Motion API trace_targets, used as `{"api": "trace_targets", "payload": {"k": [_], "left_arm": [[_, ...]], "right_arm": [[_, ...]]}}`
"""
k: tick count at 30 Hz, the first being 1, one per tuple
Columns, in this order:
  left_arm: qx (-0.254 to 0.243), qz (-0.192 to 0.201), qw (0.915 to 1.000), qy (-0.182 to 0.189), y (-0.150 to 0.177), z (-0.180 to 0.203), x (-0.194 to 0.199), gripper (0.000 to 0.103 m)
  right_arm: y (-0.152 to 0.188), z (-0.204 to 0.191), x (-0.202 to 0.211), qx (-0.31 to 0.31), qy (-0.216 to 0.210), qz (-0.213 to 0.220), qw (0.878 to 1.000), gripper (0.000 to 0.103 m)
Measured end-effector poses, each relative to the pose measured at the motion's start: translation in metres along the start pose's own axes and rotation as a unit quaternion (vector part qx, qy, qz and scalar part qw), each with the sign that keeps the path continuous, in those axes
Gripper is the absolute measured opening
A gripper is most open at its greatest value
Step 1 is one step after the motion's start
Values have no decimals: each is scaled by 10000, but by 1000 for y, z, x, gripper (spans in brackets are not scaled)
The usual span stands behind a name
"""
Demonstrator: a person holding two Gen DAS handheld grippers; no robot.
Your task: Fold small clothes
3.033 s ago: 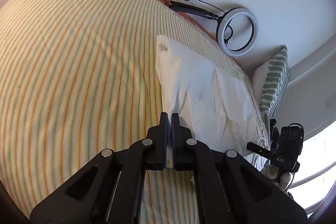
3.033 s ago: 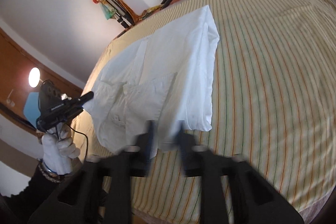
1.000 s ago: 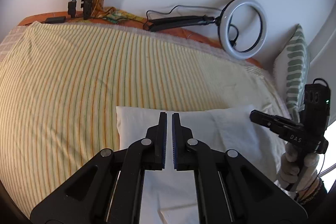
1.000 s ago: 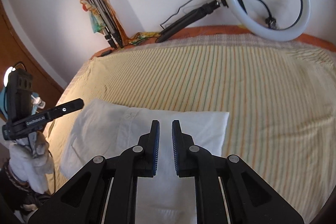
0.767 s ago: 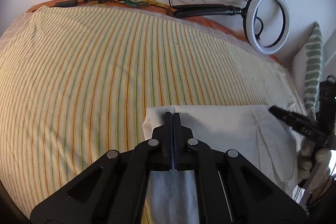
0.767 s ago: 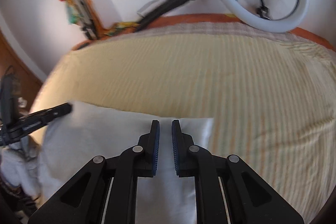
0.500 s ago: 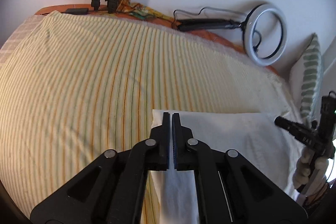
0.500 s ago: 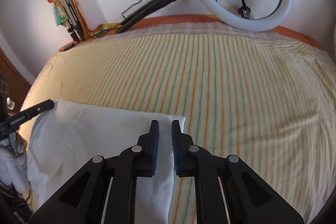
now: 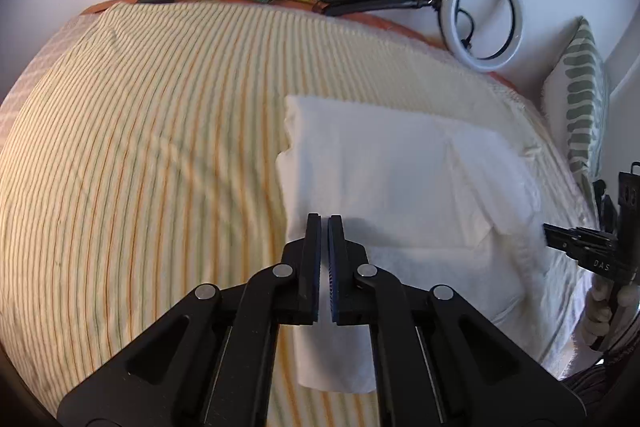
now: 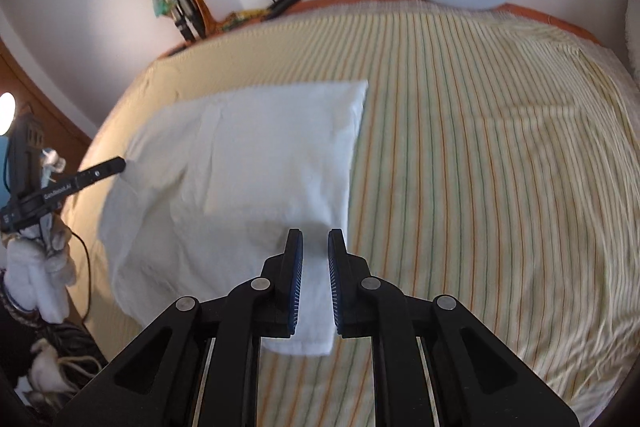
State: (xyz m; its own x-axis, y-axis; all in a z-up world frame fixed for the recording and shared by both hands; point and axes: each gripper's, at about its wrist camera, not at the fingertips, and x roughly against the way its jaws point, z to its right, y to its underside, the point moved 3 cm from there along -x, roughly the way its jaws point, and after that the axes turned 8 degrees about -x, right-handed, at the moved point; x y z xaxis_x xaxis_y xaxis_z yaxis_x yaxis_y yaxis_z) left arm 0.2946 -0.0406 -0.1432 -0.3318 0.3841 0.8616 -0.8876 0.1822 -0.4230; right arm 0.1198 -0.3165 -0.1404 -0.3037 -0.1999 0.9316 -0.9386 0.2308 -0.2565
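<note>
- White cloth, a folded garment (image 9: pixel 384 179), lies on the bed (image 9: pixel 140 147) with its striped yellow sheet; in the left wrist view it fills the centre and right of the frame, in the right wrist view (image 10: pixel 240 167) the centre and left.
- Its long axis runs across the frame in the left wrist view, from a squared edge near the middle toward the right; the far edge is straight, and a narrower flap hangs toward the bottom of the frame under the jaws.
- Left gripper (image 9: pixel 324 223) sits at lower centre of its view over the garment's near left part, jaws clenched to a thin slit; no cloth shows pinched between them.
- Right gripper (image 10: pixel 315 239) sits at lower centre of its view over the garment's near right corner, jaws standing narrowly apart with cloth seen through the gap below; whether the pads press on it I cannot tell.
- Ring light (image 9: pixel 482 15) leans on the wall in the upper right of the left wrist view, a green-patterned pillow (image 9: pixel 580 95) beside it.
</note>
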Motion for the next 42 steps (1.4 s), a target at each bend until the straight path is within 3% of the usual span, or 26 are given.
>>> {"api": "trace_targets", "payload": {"k": [2, 9, 11, 13, 18, 20, 21, 22, 24, 26, 29, 34, 37, 42], "left_arm": [[-52, -50, 9999, -124, 8, -1, -5, 2], [-275, 27, 9975, -643, 19, 3, 10, 3], [-322, 69, 9956, -881, 19, 2, 16, 3], [-395, 237, 9925, -1132, 18, 2, 27, 3], [-475, 638, 9910, -1073, 8, 4, 51, 3], [-486, 689, 9908, -1063, 5, 5, 54, 11], [-498, 706, 9907, -1050, 4, 6, 55, 22], [-490, 725, 9911, -1007, 4, 5, 55, 34], [-378, 755, 9933, -791, 2, 6, 56, 44], [-117, 581, 9979, -254, 0, 3, 48, 56], [623, 277, 9968, 429, 1, -13, 32, 56], [1359, -19, 9833, 1208, 4, -30, 12, 56], [1525, -142, 9790, 1342, 6, -34, 3, 55], [1847, -251, 9679, 1686, 8, -39, -13, 42]], "right_arm": [[11, 4, -10, 22, 214, -185, 9996, 11], [17, 6, 13, 110, 149, 43, 9998, 12], [15, 11, 22, 29, 70, 232, 9997, 22], [10, 16, 34, -78, 72, 576, 9983, 50], [0, 25, 48, -322, -293, 913, 9949, 51], [-6, 27, 41, -380, -369, 869, 9948, 51], [-10, 28, 37, -411, -391, 833, 9949, 51], [-11, 29, 33, -435, -432, 792, 9950, 51], [-15, 27, 25, -519, -556, 699, 9947, 51], [-17, 27, 17, -621, -792, 531, 9935, 51], [-19, 30, 2, -749, -885, 352, 9926, 51], [-20, 35, -8, -1026, -1283, 184, 9863, 51], [-20, 38, -13, -1151, -1435, 117, 9829, 51], [-22, 40, -22, -1230, -1702, -44, 9777, 51]]}}
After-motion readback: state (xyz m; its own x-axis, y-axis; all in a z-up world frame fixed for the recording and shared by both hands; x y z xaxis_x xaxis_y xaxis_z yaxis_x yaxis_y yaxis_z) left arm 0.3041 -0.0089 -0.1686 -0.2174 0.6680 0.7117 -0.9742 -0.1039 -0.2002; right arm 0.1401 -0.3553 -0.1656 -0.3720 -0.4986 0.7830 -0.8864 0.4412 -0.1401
